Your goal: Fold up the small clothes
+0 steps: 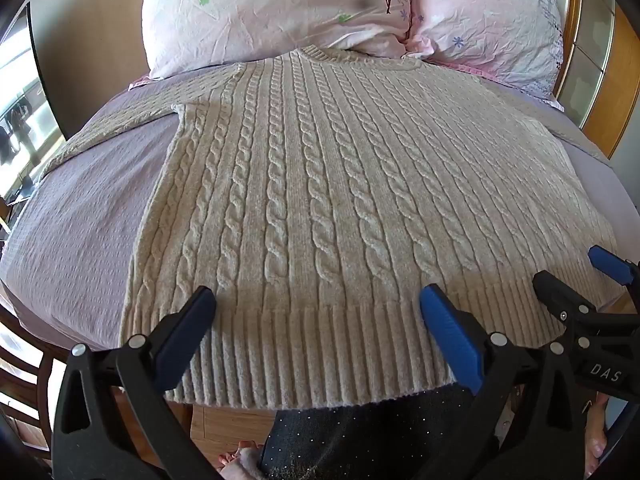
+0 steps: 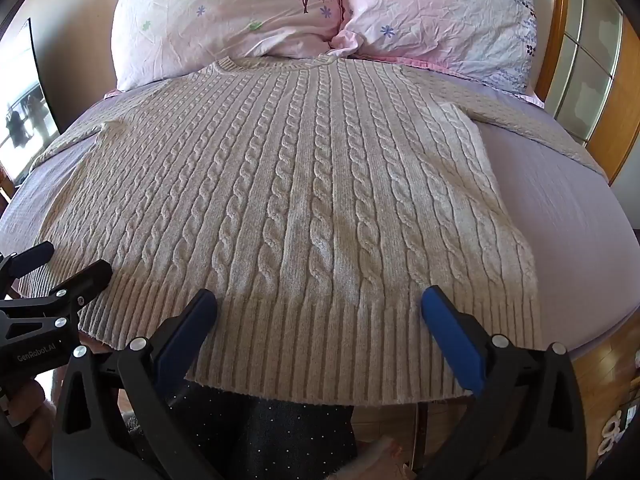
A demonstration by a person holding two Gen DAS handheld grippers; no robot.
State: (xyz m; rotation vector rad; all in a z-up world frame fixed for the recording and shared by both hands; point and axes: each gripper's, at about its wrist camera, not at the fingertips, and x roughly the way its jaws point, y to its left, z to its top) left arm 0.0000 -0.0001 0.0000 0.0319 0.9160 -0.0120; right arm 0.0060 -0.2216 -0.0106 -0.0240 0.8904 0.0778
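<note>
Bed [image 1: 80, 216] with lavender sheet fills both views; everything below is placed relative to the sweater. Cream cable-knit sweater [image 1: 312, 184] lies flat and spread out on the sheet, front up, unfolded, neckline at the far end, ribbed hem [image 1: 312, 352] at the near end hanging a little past the bed edge. Both sleeves stretch outward from the shoulders along the sheet, one to each side; left sleeve [image 1: 132, 116] seen in left wrist view, right sleeve [image 2: 532, 124] in right wrist view. Two pink floral pillows sit just beyond the neckline, side by side and touching: one with a tree print [image 1: 272, 8], the other [image 1: 488, 20] to its right. Wooden headboard frame [image 1: 576, 40] is off the sweater's far right corner. A window or mirror pane [image 1: 20, 112] stands past the left sleeve. Below the hem: dark speckled fabric [image 1: 360, 432], likely the person's legs, over wood floor [image 1: 224, 424]. Left gripper [image 1: 316, 304] hovers over the hem's left half, fingers spread wide, nothing between them, tips at the line where ribbing meets cables; cannot tell if they touch the knit. Right gripper [image 2: 318, 304] hovers over the hem's right half, same pose, fingers wide apart, holding nothing. Each gripper shows at the edge of the other's view, beside it along the hem.
</note>
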